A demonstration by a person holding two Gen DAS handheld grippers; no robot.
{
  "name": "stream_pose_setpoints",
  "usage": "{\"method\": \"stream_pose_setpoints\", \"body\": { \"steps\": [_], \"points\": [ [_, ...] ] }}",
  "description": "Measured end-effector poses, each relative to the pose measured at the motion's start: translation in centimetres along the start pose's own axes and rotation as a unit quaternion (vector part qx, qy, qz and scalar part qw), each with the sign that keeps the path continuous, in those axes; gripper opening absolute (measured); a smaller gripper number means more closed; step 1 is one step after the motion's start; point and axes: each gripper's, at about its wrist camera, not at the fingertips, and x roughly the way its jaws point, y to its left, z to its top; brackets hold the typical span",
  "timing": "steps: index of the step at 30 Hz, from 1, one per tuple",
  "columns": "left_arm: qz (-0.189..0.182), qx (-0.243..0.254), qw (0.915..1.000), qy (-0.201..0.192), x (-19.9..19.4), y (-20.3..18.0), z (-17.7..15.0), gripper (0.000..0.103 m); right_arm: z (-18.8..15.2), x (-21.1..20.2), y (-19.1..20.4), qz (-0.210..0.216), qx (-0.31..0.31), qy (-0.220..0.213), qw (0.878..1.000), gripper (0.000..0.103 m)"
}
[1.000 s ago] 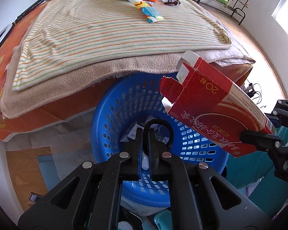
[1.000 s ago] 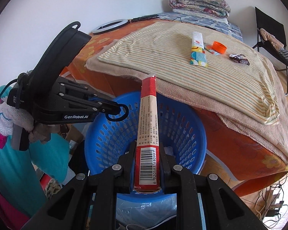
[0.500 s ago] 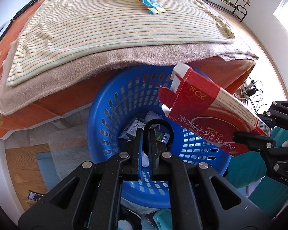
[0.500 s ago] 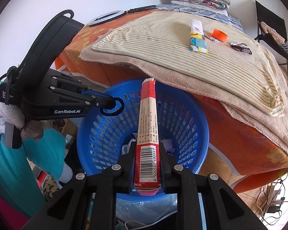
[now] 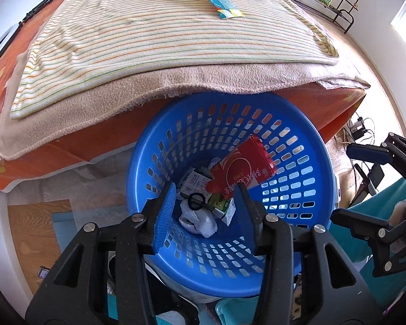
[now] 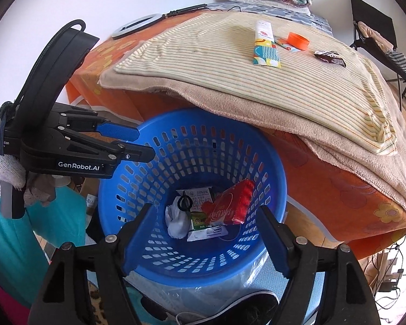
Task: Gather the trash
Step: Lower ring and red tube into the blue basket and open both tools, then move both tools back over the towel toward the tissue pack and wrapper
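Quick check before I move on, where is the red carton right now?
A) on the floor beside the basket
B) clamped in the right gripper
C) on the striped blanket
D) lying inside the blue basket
D: the red carton lies among the trash inside the blue basket, and the right gripper is open and empty above it.

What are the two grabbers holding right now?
Nothing. Both the left gripper and right gripper are open and empty; the red box lies in the blue basket.
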Motion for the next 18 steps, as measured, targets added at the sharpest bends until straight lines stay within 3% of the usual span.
{"method": "stream_pose_setpoints", "body": {
  "steps": [4,6,8,18],
  "points": [
    [0.001,0.001,1.0000,0.002,0.1,-0.1,0.0,0.046,0.2,0.2,-0.6,0.002,0.017,0.005,1.000,0.090],
    [0.001,0.001,1.0000,0.000,0.0,-0.2,0.1,0.057,0.2,0.3,-0.8,-0.001,0.025,0.008,1.000,0.091],
    [0.002,0.001,1.0000,-0.006,-0.2,-0.2,0.2,0.059,0.3,0.4,-1.0,-0.005,0.032,0.010,0.999,0.092],
    [-0.003,-0.004,0.9997,-0.024,-1.6,-0.5,2.2,0.060,1.8,-0.7,-2.2,-0.032,0.057,-0.004,0.998,0.098]
  ]
}}
